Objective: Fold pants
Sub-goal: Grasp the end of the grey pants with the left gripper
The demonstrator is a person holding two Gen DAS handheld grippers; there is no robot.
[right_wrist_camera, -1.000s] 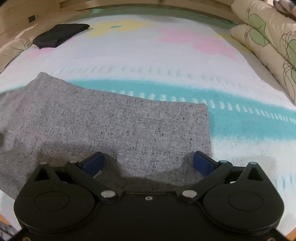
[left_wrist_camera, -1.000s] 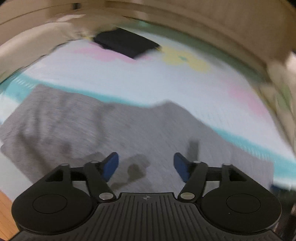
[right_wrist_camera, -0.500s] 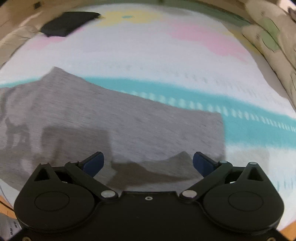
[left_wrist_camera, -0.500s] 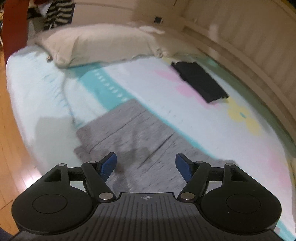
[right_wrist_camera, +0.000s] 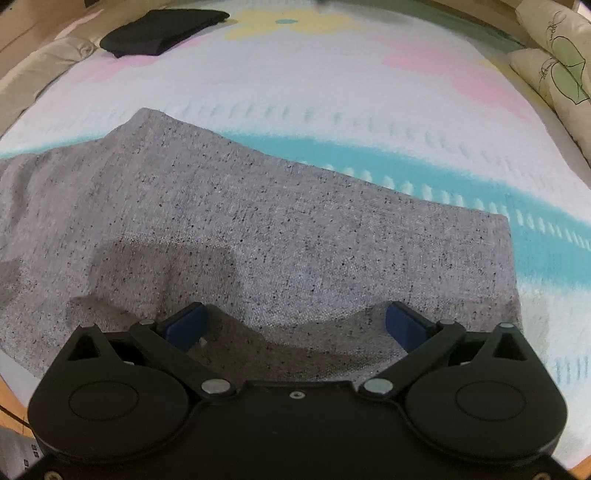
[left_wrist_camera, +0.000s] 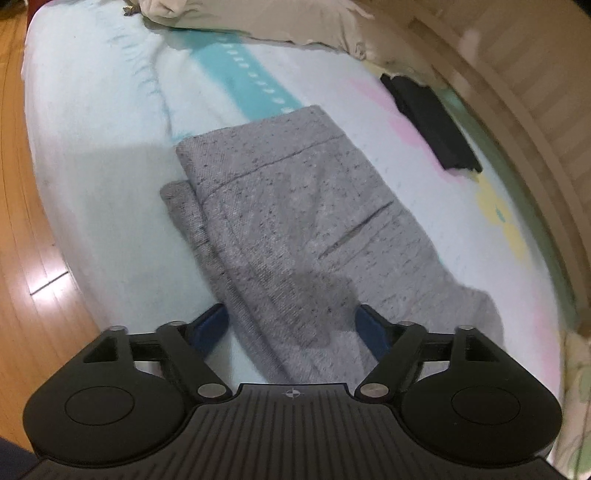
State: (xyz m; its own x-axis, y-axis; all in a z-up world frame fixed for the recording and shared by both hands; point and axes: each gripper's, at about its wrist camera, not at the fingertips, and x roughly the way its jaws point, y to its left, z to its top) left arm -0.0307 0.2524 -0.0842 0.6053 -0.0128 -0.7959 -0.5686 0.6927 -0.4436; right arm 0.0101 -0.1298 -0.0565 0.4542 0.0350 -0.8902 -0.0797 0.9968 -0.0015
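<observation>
Pale bedding [left_wrist_camera: 110, 147] printed with a teal stripe and pink and yellow flowers covers a bed, with wood floor [left_wrist_camera: 22, 295] to the left of the left gripper [left_wrist_camera: 291, 325]. Grey speckled pants [left_wrist_camera: 295, 221] lie flat on the bedding, folded lengthwise, stretching away from the left gripper's blue fingers [left_wrist_camera: 210, 325], with the waistband end farthest from them. Those fingers are spreading apart and grasp nothing; the near part of the pants lies beneath the gap between them. From the right wrist view, the right gripper [right_wrist_camera: 295, 321] hangs over the pants [right_wrist_camera: 258, 221] with its fingers [right_wrist_camera: 184, 325] spread wide and released, cloth below them, and the pants' straight edge sits beyond the right-hand finger. A folded black garment [right_wrist_camera: 162, 33] rests well beyond the fingers, near the far side of the bed. Beige pillows [left_wrist_camera: 258, 22] lie far ahead of the left gripper, and leaf-patterned cushions [right_wrist_camera: 554, 66] sit far off to the right of the right gripper.
</observation>
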